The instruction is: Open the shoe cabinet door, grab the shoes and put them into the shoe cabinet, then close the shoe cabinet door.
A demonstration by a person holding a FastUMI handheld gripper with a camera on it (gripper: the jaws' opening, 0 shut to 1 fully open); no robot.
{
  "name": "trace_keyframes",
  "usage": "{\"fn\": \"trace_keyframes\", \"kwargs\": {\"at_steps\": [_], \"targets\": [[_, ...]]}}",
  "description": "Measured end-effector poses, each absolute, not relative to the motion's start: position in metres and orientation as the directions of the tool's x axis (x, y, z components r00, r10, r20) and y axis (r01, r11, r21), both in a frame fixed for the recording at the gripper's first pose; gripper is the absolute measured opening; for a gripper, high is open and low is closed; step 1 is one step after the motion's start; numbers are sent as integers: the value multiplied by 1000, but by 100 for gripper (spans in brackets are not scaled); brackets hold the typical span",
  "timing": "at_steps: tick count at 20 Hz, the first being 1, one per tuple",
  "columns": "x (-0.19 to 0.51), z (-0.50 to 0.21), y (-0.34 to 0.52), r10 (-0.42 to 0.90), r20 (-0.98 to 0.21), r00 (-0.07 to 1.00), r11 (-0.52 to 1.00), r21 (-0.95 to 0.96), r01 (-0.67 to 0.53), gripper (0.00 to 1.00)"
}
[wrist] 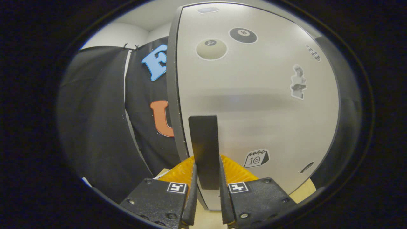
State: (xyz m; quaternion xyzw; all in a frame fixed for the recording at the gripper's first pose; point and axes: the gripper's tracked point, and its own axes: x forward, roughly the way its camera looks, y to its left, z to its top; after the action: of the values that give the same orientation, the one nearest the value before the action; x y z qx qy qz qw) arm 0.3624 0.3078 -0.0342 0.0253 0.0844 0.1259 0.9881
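The gripper (206, 178) is held level and pointed straight at the front of the shoe cabinet door (254, 105), with its two fingers (193, 197) brought in close on either side of a dark upright handle (205, 149) that is mounted near the door's left edge. The jaws are drawn narrow and the handle's lower part is pinched between them, one finger being laid against each of its long sides. The two finger mounts (159, 200), each marked with a small square tag, are seen low and symmetrical beneath the handle, so the tool is presented squarely, without visible roll to either side. The door is a pale, smooth panel framed by a darker rim, and several stickers are carried on it: two billiard-ball stickers (243, 35) near the top, a figure sticker (298, 82) toward the right, and a calendar sticker (256, 158) just right of the handle's foot. Whether the door is fully closed or slightly ajar cannot be told. An orange ribbed part (238, 171) of the tool is seen just behind the fingers, on both sides of the handle. To the left of the door the black cloth wall (95, 127) of the booth is hung, and a light wooden surface (206, 219) is glimpsed below the fingers.
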Motion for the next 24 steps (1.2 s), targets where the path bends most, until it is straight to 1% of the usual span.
{"fn": "trace_keyframes", "kwargs": {"at_steps": [3,5,10,17,20,24], "targets": [[345,-36,305,311,-168,935,950,77,-302,30],[319,-32,302,336,-161,928,942,58,-331,28],[255,-32,266,354,-149,923,935,45,-352,27],[192,-31,198,271,-131,954,962,63,-265,24],[177,-33,168,214,-132,968,977,50,-209,23],[163,-34,127,149,-133,980,988,63,-142,18]]}}
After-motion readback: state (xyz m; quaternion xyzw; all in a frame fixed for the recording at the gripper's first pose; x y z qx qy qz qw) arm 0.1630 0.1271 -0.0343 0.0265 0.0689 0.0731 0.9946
